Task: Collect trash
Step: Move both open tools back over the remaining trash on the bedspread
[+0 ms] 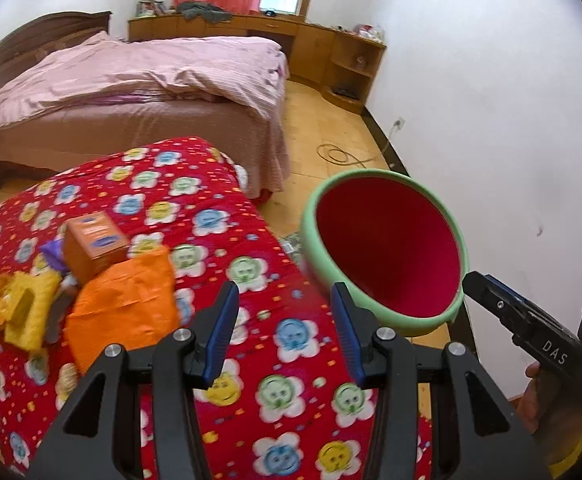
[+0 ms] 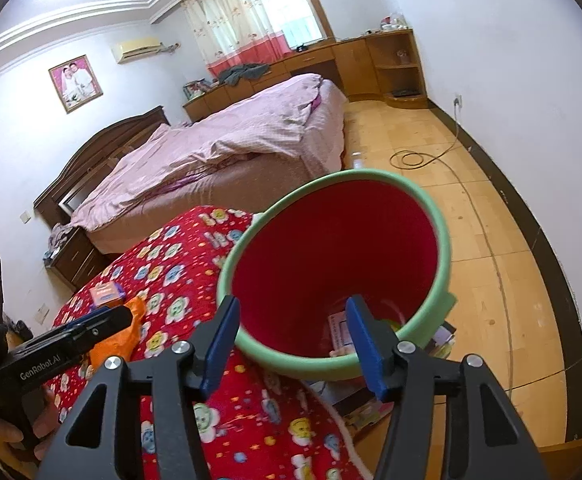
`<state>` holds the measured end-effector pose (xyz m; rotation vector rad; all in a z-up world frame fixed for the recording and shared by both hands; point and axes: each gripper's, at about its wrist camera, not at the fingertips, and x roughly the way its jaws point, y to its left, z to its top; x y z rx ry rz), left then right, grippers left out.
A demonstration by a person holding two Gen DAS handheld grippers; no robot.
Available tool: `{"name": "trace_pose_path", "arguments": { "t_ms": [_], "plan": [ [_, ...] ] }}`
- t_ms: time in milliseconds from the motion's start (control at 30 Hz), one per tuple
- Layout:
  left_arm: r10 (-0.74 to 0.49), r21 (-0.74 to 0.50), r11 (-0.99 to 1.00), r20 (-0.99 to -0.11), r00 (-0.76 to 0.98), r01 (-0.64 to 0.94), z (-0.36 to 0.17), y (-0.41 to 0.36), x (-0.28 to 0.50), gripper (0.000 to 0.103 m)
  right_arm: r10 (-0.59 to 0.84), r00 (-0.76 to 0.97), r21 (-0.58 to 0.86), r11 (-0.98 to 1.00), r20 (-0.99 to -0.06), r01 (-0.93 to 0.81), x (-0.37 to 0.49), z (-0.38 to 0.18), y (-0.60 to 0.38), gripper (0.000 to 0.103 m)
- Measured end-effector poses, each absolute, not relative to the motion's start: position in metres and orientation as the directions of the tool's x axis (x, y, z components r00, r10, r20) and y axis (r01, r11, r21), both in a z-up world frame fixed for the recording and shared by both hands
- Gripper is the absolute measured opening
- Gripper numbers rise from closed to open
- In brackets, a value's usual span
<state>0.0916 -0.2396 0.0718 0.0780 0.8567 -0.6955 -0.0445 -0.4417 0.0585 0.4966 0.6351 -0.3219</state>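
Left wrist: your left gripper is released; orange wrapper at 10 o'clock on the red quilt, light, crinkly — pinch its near edge; right gripper released, bin beyond it

You read "DAS" in white capitals on black body of right gripper, seen from left wrist view. You read "GenRobot.AI" in white on black body of left gripper, seen from right wrist view; smaller line below it too tiny to read. Print on orange box blurred, unreadable. Print on papers inside bin unreadable too.
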Motion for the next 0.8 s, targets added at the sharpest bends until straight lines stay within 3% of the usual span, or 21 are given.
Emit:
{"name": "trace_pose_path", "arguments": {
  "t_ms": [800],
  "plan": [
    [-0.376, -0.196, 0.918, -0.704, 0.602, 0.345, 0.078, -0.087, 0.119, 0.048, 0.021, 0.746, 0.330, 0.905, -0.665, 0.269, 0.018, 0.059, -0.340, 0.063]
  ]
}}
